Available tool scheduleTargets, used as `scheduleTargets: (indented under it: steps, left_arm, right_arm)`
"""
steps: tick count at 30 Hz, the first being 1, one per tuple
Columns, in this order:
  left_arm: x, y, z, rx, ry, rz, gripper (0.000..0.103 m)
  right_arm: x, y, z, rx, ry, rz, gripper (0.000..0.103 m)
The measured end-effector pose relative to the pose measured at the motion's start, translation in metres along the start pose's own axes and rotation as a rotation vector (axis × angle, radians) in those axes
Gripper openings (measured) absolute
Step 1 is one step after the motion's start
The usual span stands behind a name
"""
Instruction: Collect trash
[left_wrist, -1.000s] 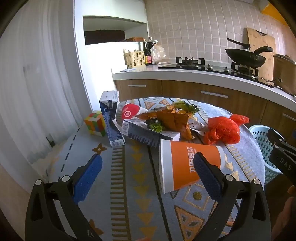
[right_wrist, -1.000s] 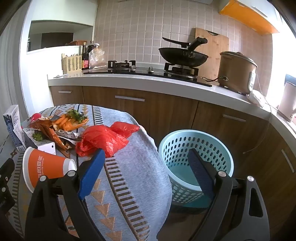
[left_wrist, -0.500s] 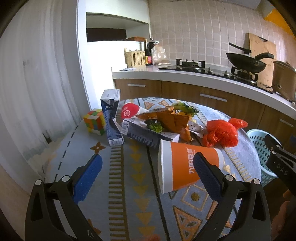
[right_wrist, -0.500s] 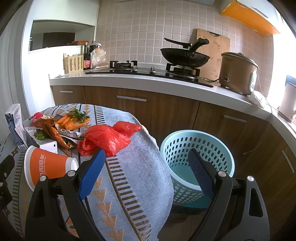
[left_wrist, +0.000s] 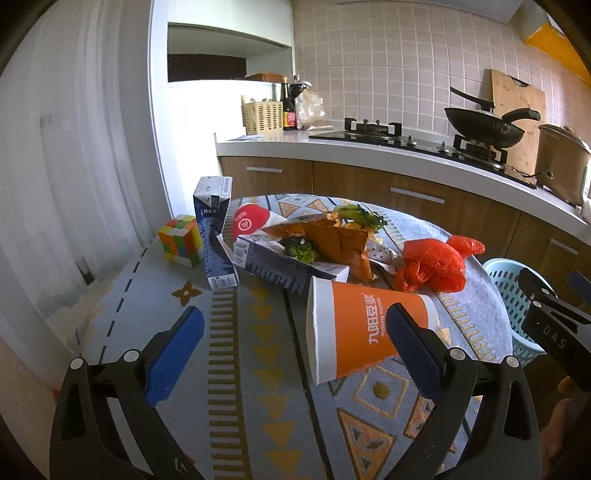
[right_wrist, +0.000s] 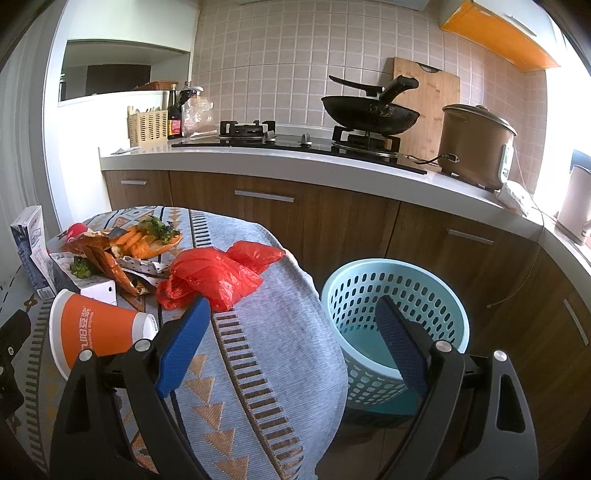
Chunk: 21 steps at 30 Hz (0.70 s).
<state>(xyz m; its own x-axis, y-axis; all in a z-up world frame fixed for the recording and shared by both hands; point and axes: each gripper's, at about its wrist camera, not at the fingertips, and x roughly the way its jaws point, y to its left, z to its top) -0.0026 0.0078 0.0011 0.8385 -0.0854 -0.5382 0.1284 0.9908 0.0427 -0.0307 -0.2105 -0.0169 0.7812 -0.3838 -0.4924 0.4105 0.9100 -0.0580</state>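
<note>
An orange paper cup (left_wrist: 354, 328) lies on its side on the round table; it also shows in the right wrist view (right_wrist: 92, 332). Behind it lie a crumpled red plastic bag (left_wrist: 432, 269) (right_wrist: 214, 273), a flattened blue carton (left_wrist: 280, 266) with food scraps (left_wrist: 332, 240), and an upright blue carton (left_wrist: 216, 232). My left gripper (left_wrist: 295, 332) is open and empty, just before the cup. My right gripper (right_wrist: 291, 328) is open and empty, over the table's right edge, beside the light blue basket (right_wrist: 395, 317).
A colour cube (left_wrist: 181, 240) sits at the table's left. The table wears a patterned cloth (right_wrist: 258, 369). Behind stand wooden cabinets (right_wrist: 332, 221) and a counter with a wok (right_wrist: 369, 110) and a rice cooker (right_wrist: 476, 144). The basket stands on the floor right of the table.
Both grippers have drifted slightly; the view of the table shifted a little. The jaws stay open and nothing on the table has moved.
</note>
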Motion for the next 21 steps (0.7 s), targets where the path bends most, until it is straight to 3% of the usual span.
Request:
scheduleTargets:
  steps: [21]
  left_arm:
    - [-0.002,0.0022,-0.0007,-0.026,0.002,-0.088,0.095]
  right_arm:
    - [-0.0004,0.001,-0.0008,0.0,-0.001,0.001,0.086]
